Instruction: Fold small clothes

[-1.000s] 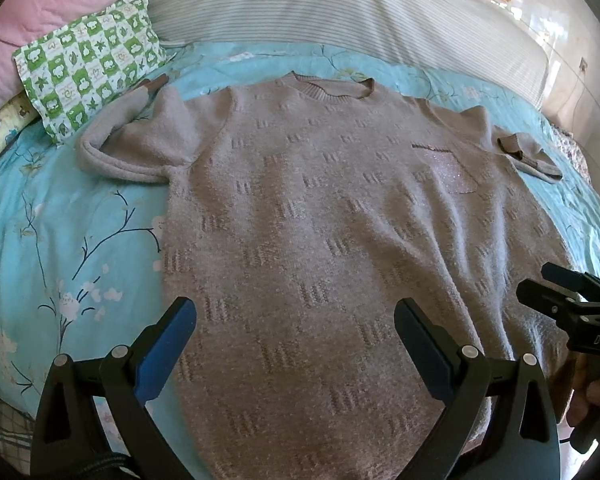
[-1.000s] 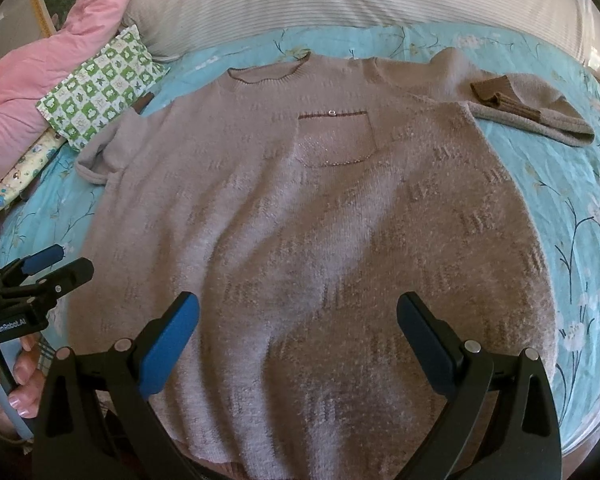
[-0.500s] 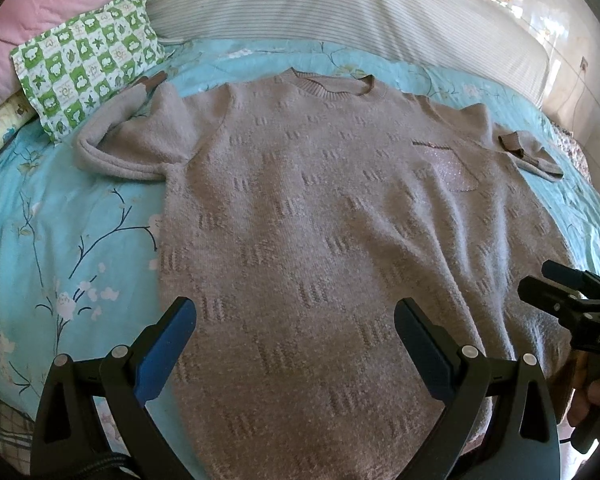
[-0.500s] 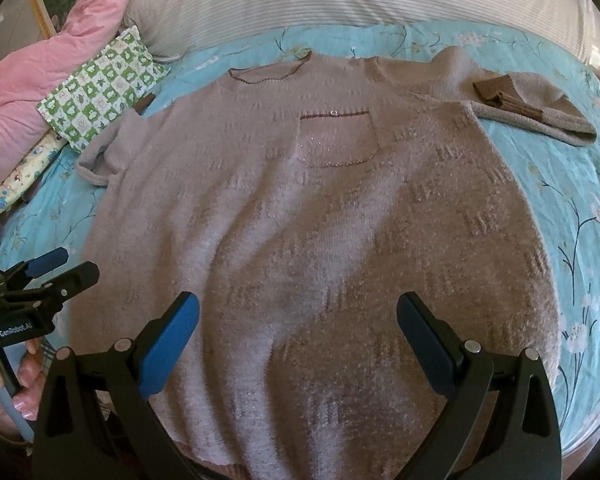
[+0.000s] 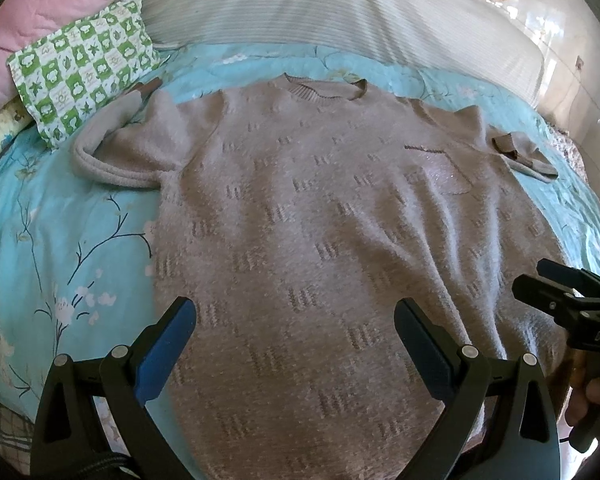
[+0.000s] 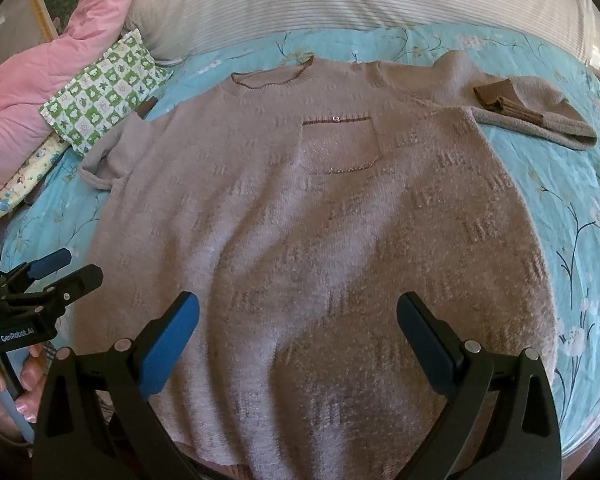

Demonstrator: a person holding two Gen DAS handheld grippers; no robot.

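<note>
A taupe knit sweater (image 5: pixel 308 216) lies flat, front up, on the bed, neck away from me; it also shows in the right wrist view (image 6: pixel 308 216). Its chest pocket (image 6: pixel 338 144) has a small button. The left sleeve (image 5: pixel 111 156) is folded back beside the body, and the right sleeve (image 6: pixel 540 116) is folded with its brown cuff showing. My left gripper (image 5: pixel 295 340) is open and empty above the hem's left part. My right gripper (image 6: pixel 297 336) is open and empty above the hem's right part. Each gripper shows at the edge of the other's view.
The sweater rests on a turquoise floral bedspread (image 5: pixel 51 248). A green-and-white checked pillow (image 5: pixel 83 68), a pink quilt (image 6: pixel 39 80) and a long striped bolster (image 5: pixel 340 12) lie at the head of the bed. The bed's right edge (image 6: pixel 592 400) is close.
Both grippers have shifted slightly; the sweater sits a little lower and closer in both views. Both grippers stay open and the sweater has not moved.
</note>
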